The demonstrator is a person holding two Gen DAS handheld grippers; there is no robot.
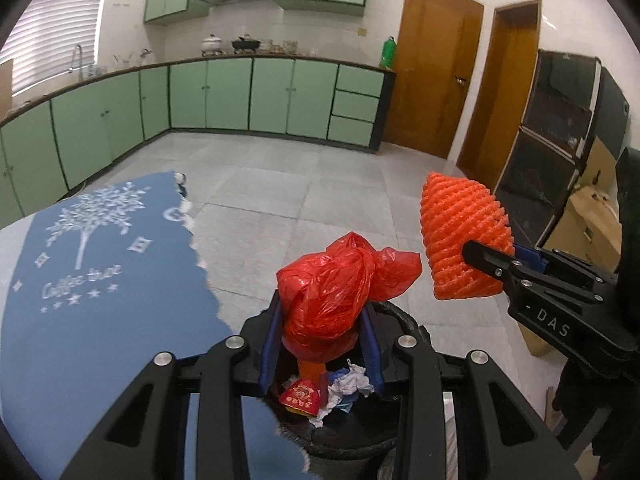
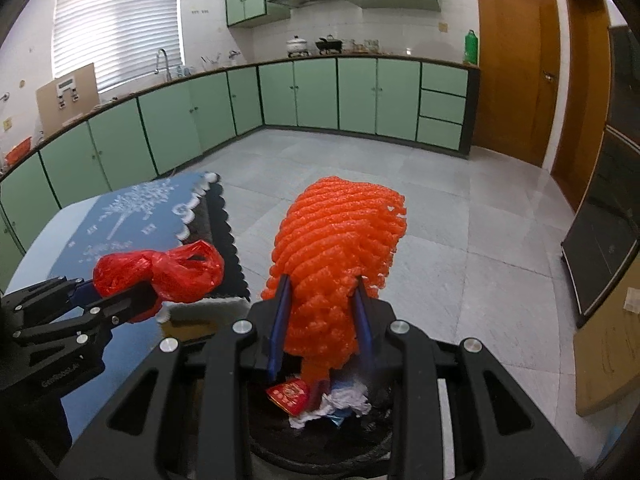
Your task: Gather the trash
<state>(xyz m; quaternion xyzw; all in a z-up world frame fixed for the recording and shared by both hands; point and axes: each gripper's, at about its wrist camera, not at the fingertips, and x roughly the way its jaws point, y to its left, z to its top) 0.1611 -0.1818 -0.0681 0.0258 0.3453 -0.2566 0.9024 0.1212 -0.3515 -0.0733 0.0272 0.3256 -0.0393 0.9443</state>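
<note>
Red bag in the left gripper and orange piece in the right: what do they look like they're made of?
Red bag: thin glossy plastic film, by its crinkles, sheen and slight translucency. Orange piece: likely soft foam netting, the fruit-sleeve kind; matte, ribbed open mesh with frayed edges, dented where the fingers pinch it.

Grey tiled floor bears black bin; table wears blue tree-print cloth.

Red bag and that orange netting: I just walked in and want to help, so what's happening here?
A person is clearing trash with a gripper in each hand. The left gripper is shut on a knotted red plastic bag; the right gripper is shut on an orange foam net. Both are held above a black bin that already contains crumpled paper and a red packet. Nothing has been dropped yet.
</note>
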